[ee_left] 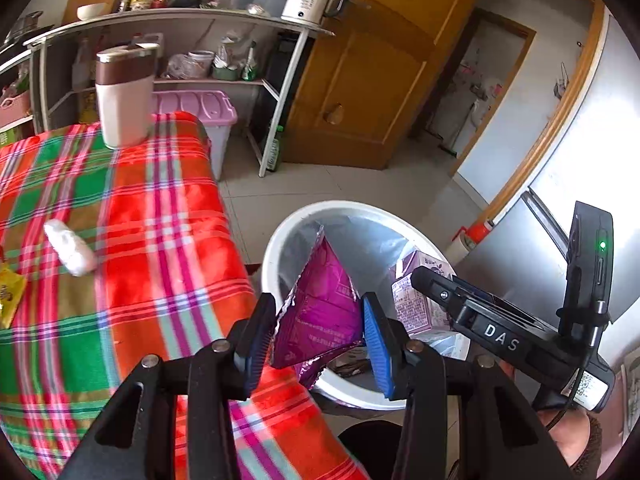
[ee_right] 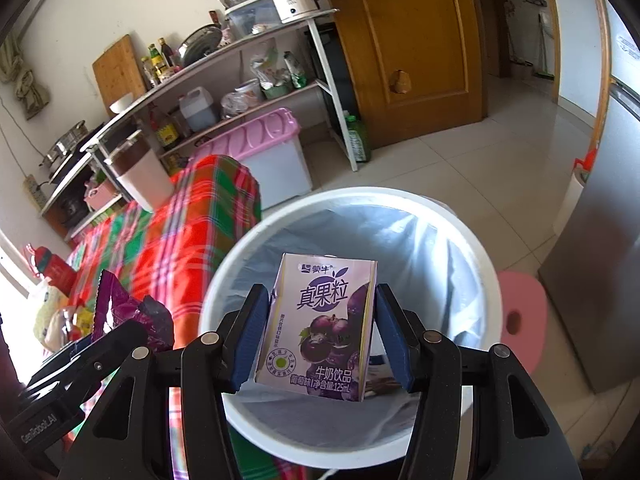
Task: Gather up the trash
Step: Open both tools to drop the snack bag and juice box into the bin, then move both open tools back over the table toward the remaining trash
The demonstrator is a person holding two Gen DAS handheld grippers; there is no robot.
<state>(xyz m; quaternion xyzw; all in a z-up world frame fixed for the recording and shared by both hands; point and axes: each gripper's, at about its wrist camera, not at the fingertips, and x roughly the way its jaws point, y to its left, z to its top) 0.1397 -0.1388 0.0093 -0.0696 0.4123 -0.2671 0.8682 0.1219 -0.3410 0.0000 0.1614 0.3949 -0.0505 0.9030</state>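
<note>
My left gripper [ee_left: 320, 340] is shut on a purple foil snack wrapper [ee_left: 320, 312] and holds it over the near rim of the white trash bin [ee_left: 276, 240]. My right gripper [ee_right: 320, 340] is shut on a purple grape milk carton [ee_right: 324, 320] and holds it upright over the open bin [ee_right: 224, 280], which is lined with a pale bag. The carton [ee_left: 416, 300] and the right gripper also show in the left wrist view, the wrapper [ee_right: 120, 304] in the right wrist view. A white crumpled wad [ee_left: 70, 246] and a yellow packet [ee_left: 8, 292] lie on the plaid tablecloth [ee_left: 120, 240].
A white and brown tumbler [ee_left: 124, 96] stands at the table's far edge. Behind are a metal shelf rack [ee_left: 180, 20] with kitchenware, a pink-lidded storage box [ee_left: 200, 116] and a wooden door [ee_left: 360, 80]. A pink stool [ee_right: 524, 316] and a silver fridge [ee_right: 600, 240] stand right of the bin.
</note>
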